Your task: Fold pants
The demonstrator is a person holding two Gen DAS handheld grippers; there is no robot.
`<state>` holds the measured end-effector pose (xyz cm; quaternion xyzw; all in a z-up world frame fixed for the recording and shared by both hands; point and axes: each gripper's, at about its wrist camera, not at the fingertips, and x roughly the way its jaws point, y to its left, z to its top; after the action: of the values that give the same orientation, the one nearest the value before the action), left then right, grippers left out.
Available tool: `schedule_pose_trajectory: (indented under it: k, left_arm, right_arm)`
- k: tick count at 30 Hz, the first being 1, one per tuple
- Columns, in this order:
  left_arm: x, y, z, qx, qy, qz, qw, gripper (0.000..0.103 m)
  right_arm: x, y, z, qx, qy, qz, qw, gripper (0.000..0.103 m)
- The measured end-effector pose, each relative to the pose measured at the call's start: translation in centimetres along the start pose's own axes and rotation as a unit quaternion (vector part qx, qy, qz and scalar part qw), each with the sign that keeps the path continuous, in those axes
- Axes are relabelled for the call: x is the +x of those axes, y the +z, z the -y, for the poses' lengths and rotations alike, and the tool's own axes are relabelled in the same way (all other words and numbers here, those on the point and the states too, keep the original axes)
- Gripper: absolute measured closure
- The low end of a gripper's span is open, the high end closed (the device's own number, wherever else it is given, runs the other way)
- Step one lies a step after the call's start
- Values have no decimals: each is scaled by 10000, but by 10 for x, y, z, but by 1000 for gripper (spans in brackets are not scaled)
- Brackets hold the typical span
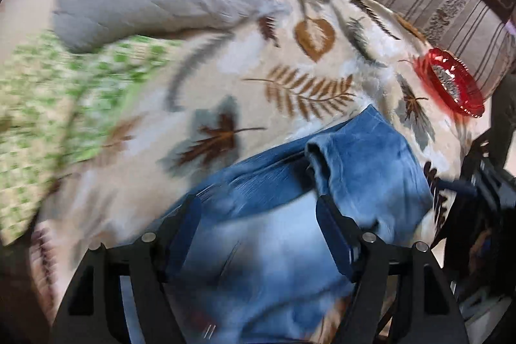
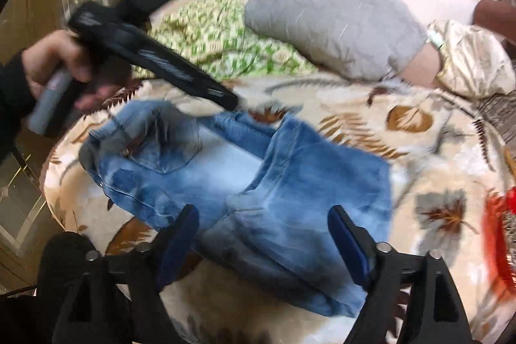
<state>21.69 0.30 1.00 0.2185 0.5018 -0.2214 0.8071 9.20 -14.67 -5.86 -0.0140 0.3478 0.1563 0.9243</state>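
Left gripper (image 1: 258,211) fingers spread wide, hovering over the blue jeans (image 1: 322,182), nothing clamped. Right gripper (image 2: 262,224) also spread, empty, above the jeans' folded legs. Jeans lie partly folded on the leaf-print blanket (image 2: 403,124). Red glass dish (image 1: 450,83) sits beside the jeans; grey quilted cushion (image 2: 332,18) beyond them.

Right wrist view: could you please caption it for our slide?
Open right claw over partly folded jeans on a leaf-print blanket, left claw at the waistband.
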Motion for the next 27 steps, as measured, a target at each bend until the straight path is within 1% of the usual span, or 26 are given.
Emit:
schedule_pose_trajectory:
  k: [1,2,3,6,8,11,12,13,15,17,18,20,23,24,25,26,27]
  left_arm:
    - [-12,-4,-2,9,137,-32,9999,24]
    - [-32,-13,0,36,328,-81,9994,21]
    - [-52,-24,2,75,494,-163,9986,21]
    - [-85,-51,10,131,695,-274,9971,18]
    - [-89,-63,16,23,696,-189,9974,15]
    - [-68,-71,26,-341,479,-45,9983,15]
    - [-51,-73,30,-583,333,32,9977,15]
    - [-45,-75,34,-729,248,39,9970,15]
    - [-11,-76,43,-1196,5,36,9928,15]
    - [10,-75,56,-1481,-92,55,9889,15]
    - [22,-73,62,-1659,-234,46,9859,15]
    - [40,-67,73,-1972,-376,56,9796,15]
    - [57,-62,82,-2090,-421,-12,9770,15]
    - [65,-60,84,-2103,-434,-93,9766,15]
    - [69,-61,84,-2110,-433,-143,9764,15]
    - [74,-61,83,-2100,-446,-195,9765,15]
    - [78,-63,82,-2089,-463,-210,9766,15]
  right_arm:
    - [-8,1,2,32,-23,71,10000,16]
    - [-15,4,3,82,-4,124,9999,16]
    - [-19,6,3,121,4,133,9998,16]
    - [-31,2,11,291,18,169,9994,16]
    - [-36,-4,21,443,6,93,9990,16]
    - [-41,-13,39,733,72,4,9973,16]
    - [-43,-16,46,813,91,-9,9966,16]
    - [-45,-20,52,853,63,-10,9963,16]
    - [-50,-25,65,885,21,-24,9961,16]
    - [-50,-30,80,950,60,-111,9954,16]
    - [-48,-32,86,990,95,-164,9949,16]
    - [-40,-35,99,1142,184,-342,9927,16]
    - [-27,-39,115,1518,509,-514,9858,16]
    - [-21,-39,117,1607,596,-571,9835,16]
    - [-15,-40,119,1689,728,-621,9810,19]
    - [-7,-40,120,1784,869,-682,9777,23]
    - [0,-41,120,1865,947,-765,9749,24]
